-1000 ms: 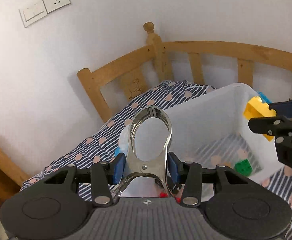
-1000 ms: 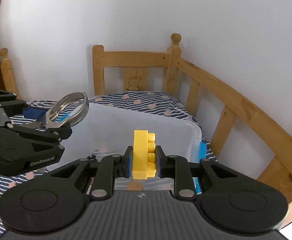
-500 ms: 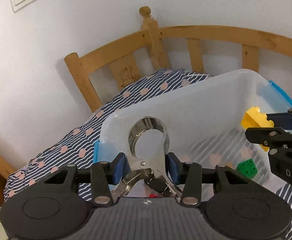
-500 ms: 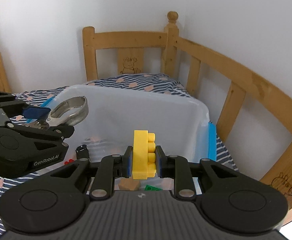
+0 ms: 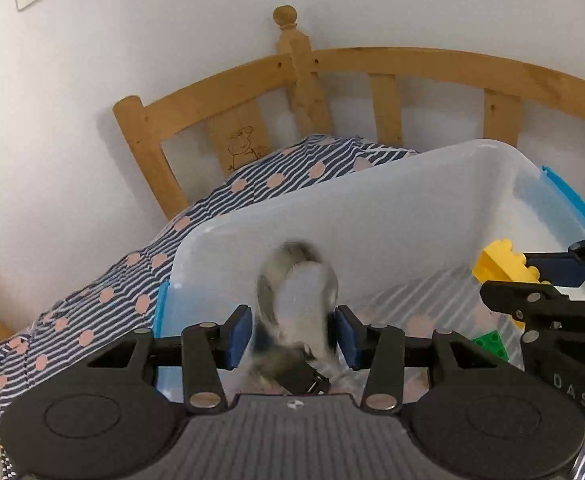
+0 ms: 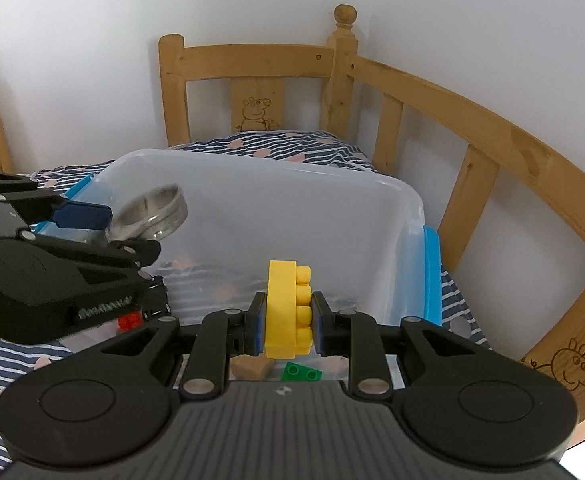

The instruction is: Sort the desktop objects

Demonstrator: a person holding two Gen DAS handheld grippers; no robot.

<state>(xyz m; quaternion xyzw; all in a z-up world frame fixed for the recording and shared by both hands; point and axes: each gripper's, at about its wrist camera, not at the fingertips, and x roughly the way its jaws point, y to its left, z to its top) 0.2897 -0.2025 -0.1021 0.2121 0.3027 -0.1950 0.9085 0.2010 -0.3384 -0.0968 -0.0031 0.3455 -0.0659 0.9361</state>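
My left gripper (image 5: 292, 338) has its jaws apart over the clear plastic bin (image 5: 332, 216). The metal clip (image 5: 296, 300) is blurred between the blue pads (image 5: 238, 334) and looks free of them, dropping into the bin. It also shows in the right wrist view (image 6: 148, 216), beside the left gripper (image 6: 84, 220). My right gripper (image 6: 286, 318) is shut on a yellow toy brick (image 6: 286, 308) above the bin's (image 6: 408, 216) near right part. The brick also shows in the left wrist view (image 5: 500, 266).
The bin holds a green brick (image 6: 302, 371), a tan piece (image 6: 250, 366), a red brick (image 6: 130, 322) and a black item (image 5: 298, 378). It sits on a striped spotted sheet (image 5: 104, 300). Wooden bed rails (image 6: 472, 128) stand behind and to the right.
Both grippers have moved lower over the bin. The left jaws have opened and the metal clip has slipped from the pads, now blurred in motion. The right gripper still holds the yellow brick.
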